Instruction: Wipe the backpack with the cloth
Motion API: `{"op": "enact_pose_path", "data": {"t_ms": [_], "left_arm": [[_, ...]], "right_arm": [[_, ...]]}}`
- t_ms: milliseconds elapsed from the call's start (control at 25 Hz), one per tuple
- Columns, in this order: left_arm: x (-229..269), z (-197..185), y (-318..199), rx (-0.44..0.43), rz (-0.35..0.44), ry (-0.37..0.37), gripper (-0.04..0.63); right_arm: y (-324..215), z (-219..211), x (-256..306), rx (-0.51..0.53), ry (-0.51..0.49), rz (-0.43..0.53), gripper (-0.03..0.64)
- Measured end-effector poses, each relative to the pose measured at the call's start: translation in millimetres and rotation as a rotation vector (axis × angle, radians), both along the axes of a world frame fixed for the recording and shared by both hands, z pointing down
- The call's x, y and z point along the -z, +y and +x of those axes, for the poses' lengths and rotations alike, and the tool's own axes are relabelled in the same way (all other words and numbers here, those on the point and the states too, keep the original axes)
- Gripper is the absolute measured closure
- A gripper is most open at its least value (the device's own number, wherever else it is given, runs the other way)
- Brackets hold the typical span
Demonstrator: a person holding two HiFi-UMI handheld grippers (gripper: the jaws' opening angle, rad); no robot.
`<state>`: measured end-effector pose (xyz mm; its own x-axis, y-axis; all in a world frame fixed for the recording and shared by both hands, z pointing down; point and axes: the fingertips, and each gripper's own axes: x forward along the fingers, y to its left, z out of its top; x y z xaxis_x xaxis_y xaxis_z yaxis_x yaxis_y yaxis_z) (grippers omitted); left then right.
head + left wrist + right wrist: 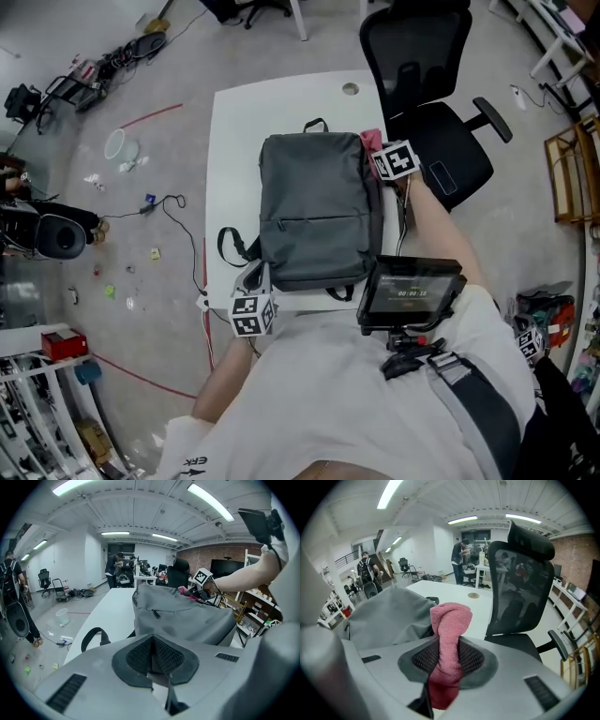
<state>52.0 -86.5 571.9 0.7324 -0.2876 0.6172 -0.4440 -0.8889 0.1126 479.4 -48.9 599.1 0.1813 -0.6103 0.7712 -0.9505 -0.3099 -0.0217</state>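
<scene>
Two grippers flank the grey backpack lying flat on the white tabletop; the right gripper, at its far right corner, clamps the pink cloth. The left gripper, at its near left corner, has its jaws pressed together on nothing.

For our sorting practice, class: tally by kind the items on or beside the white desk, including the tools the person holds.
Grey fabric backpack: 1
Pink terry cloth: 1
Handheld grippers: 2 (left gripper, right gripper)
Black mesh office chair: 1
Total: 5
</scene>
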Motion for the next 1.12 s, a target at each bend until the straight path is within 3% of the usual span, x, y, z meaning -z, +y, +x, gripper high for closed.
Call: {"op": "enact_pose_path", "data": {"t_ms": [240, 640, 960, 1120], "left_arm": [[-5, -2, -1, -0.002, -0.007, -0.008, 0.591], [-7, 2, 1, -0.092, -0.019, 0.008, 0.592], [-10, 2, 1, -0.141, -0.038, 0.041, 0.592], [-12, 4, 1, -0.164, -0.047, 0.06, 0.592]], "right_arm": [[10, -22, -11, 0.038, -0.05, -0.015, 0.515], [56, -70, -18, 0.078, -0.086, -0.055, 0.515], [91, -106, -16, 0.12, -0.066, -0.101, 0.515], [108, -117, -10, 0.085, -0.045, -0.09, 0.515]]}}
